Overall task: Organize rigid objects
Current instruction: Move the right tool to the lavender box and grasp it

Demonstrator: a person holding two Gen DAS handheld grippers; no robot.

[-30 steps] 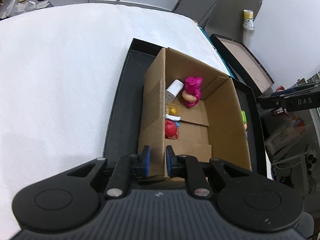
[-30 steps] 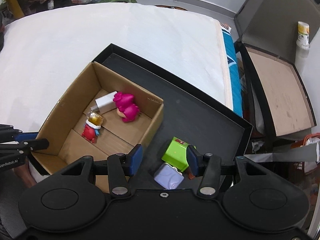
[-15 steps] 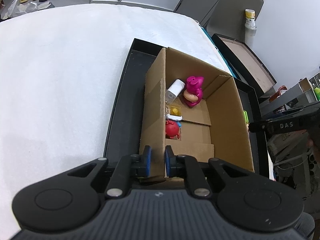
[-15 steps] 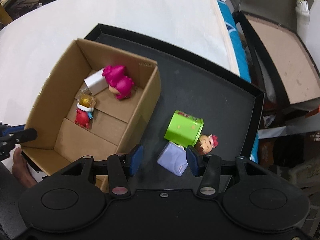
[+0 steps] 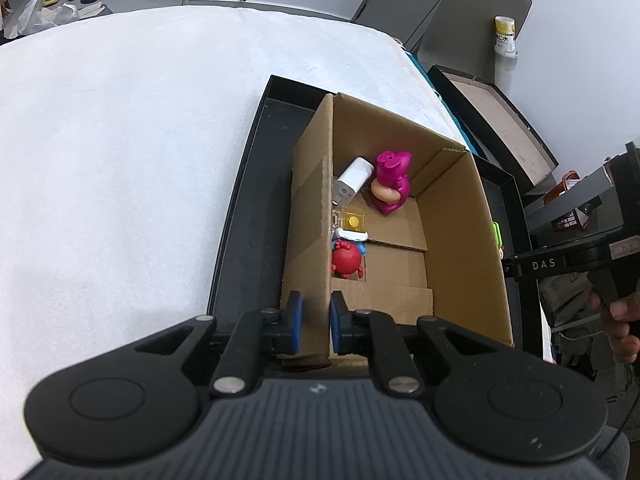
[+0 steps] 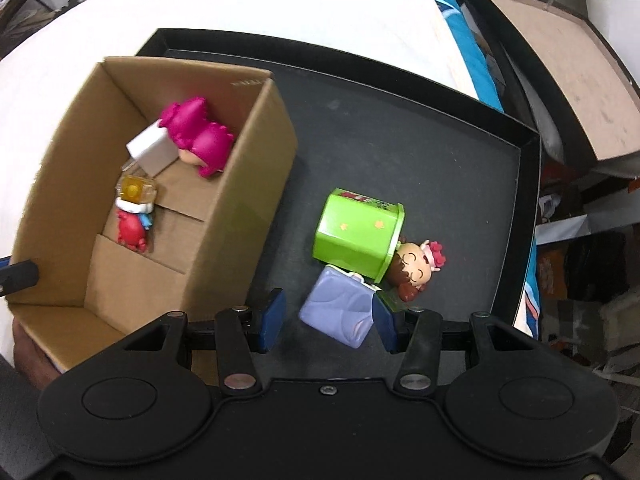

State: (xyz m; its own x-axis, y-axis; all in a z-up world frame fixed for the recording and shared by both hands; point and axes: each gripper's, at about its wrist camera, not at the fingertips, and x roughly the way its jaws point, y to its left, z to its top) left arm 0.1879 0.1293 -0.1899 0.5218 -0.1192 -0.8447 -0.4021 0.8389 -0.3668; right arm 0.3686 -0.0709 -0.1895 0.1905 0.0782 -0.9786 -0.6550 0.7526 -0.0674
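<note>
Left tool (image 5: pixel 316 316) clamping box wall (image 5: pixel 310 240); right tool (image 6: pixel 328 316) open, straddling lilac block (image 6: pixel 340 316)

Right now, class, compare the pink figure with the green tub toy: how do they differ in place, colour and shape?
The pink figure lies inside the cardboard box; the green tub toy lies outside it on the black tray. The pink figure is rounded and magenta; the green tub toy is a boxy lime tub with a doll's head at its mouth. Both lie on their sides, ungripped.

Right gripper (image 6: pixel 329 327) lower, around lilac block (image 6: pixel 340 318)
</note>
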